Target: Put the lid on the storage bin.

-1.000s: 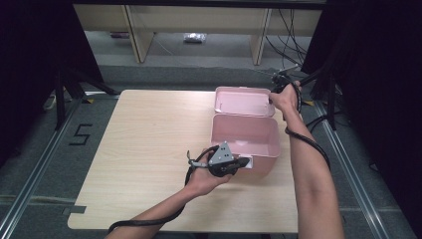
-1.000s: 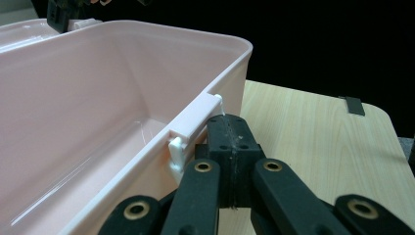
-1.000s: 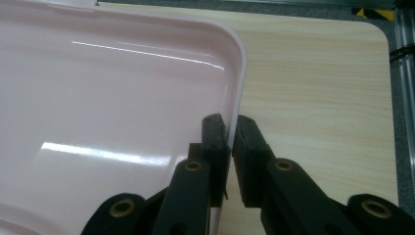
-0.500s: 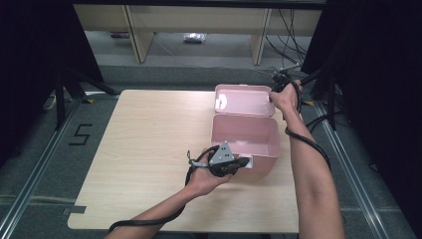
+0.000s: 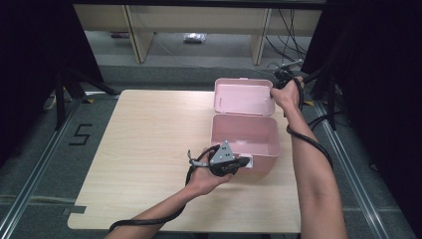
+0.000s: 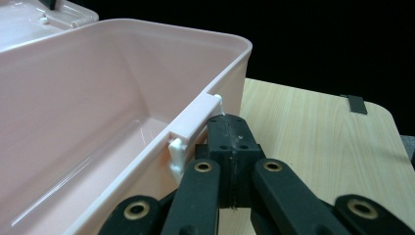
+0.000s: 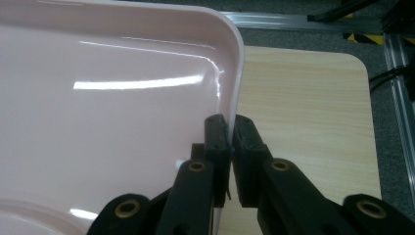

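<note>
A pink box (image 5: 266, 149) stands open at the right of the table, its lid (image 5: 244, 97) swung up behind it. My left gripper (image 5: 246, 162) is shut with nothing between its jaws. Its tip (image 6: 228, 132) rests against the box's front wall just under the white latch (image 6: 193, 129). My right gripper (image 5: 275, 89) is at the lid's right edge. Its jaws (image 7: 229, 132) have just been closing, with the lid's rim (image 7: 235, 73) between them, and they grip it. The box (image 6: 98, 122) is empty inside.
The light wooden table (image 5: 149, 139) has free room left of the box. A cable trails from each gripper along the forearms. Metal rails and dark floor run around the table, and shelving stands at the back.
The lid stands slightly taller than a second ago, and the right hand has shifted a little with it. The left hand and gripper have kept still.
</note>
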Motion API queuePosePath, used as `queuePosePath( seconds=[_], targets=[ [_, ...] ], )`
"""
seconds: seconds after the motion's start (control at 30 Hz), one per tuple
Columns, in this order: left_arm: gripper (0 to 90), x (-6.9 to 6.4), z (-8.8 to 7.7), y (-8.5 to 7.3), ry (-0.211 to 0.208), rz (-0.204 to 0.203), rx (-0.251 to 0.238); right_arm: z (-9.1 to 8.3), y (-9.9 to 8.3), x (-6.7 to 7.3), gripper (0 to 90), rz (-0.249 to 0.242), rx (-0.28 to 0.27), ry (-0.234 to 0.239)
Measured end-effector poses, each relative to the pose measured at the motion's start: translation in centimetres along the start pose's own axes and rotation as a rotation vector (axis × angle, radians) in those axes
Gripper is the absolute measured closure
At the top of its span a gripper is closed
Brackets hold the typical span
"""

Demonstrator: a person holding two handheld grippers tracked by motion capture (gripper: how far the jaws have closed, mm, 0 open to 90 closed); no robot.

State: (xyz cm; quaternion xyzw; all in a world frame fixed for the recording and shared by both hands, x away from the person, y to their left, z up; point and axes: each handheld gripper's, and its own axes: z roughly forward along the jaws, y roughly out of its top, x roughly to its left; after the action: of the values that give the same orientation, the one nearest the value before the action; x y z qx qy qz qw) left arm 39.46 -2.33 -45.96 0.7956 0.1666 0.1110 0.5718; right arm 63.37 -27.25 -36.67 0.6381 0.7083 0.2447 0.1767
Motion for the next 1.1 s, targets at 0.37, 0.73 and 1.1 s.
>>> queuePosePath(
  seconds=[0.37, 0.73, 1.1],
  targets=[
    [89.9, 0.0, 0.0, 0.0, 0.000, 0.002, 0.004, -1.3, 0.2, 0.4, 87.8, 0.008, -0.032, 0.009],
    [89.9, 0.0, 0.1, 0.1, -0.002, 0.006, 0.009, -2.3, 0.3, 0.4, 88.2, -0.026, -0.081, 0.011],
    [89.9, 0.1, 0.1, 0.2, -0.002, 0.006, 0.014, -3.3, 0.1, 0.5, 88.4, -0.035, -0.106, 0.020]
  ],
)
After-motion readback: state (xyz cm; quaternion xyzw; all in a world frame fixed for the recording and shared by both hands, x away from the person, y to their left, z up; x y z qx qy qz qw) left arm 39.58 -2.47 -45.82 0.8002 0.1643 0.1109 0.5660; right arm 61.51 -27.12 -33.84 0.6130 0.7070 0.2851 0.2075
